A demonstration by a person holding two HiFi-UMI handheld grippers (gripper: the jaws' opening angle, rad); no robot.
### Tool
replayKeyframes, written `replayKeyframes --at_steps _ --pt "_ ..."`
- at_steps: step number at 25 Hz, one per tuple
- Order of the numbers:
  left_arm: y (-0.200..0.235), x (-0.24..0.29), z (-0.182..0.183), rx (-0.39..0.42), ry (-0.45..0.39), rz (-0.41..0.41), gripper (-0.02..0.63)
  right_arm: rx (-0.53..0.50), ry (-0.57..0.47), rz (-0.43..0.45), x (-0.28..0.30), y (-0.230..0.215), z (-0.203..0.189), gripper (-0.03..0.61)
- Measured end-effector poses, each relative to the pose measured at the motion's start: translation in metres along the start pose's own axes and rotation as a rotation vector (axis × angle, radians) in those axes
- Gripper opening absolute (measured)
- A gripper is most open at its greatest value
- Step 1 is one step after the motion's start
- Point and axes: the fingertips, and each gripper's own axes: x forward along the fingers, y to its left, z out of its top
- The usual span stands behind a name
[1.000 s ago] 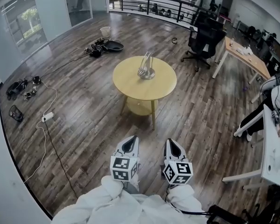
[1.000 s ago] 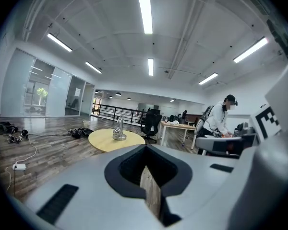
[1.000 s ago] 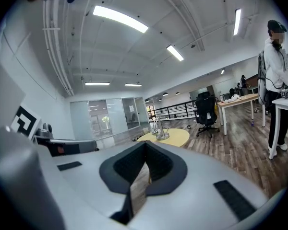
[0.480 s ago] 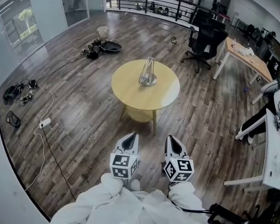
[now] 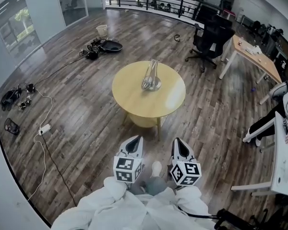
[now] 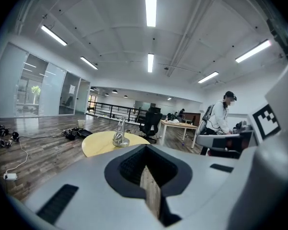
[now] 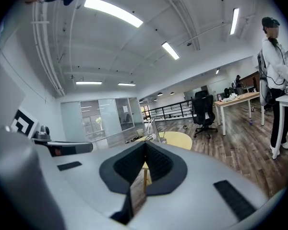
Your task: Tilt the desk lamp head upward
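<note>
My left tongs point(image 5: 133, 148) and right tongs point(image 5: 180, 149) are both pressed together, empty. The desk lamp point(image 5: 150, 76) stands well ahead of them on the round tabletop point(image 5: 129, 97).

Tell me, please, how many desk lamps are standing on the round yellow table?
1. The desk lamp stands near the middle of the round table, slightly toward its far side. The whole tabletop is in view, so none should be hidden.
</note>
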Motion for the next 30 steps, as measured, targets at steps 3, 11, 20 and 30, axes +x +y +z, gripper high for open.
replayKeyframes --at_steps 3,11,20,30 --pt "0.005 0.019 0.004 0.008 0.004 0.002 -0.003 0.006 -0.003 0.002 0.019 -0.009 0.004 0.011" --pt "0.028 0.079 0.019 -0.001 -0.005 0.025 -0.003 -0.014 0.002 0.035 0.084 -0.031 0.017 0.011" --pt "0.047 0.163 0.047 0.000 -0.004 0.049 -0.003 -0.021 0.010 0.080 0.169 -0.065 0.046 0.009" --pt "0.076 0.265 0.080 -0.001 0.000 0.088 -0.003 -0.021 0.028 0.118 0.276 -0.114 0.073 0.009"
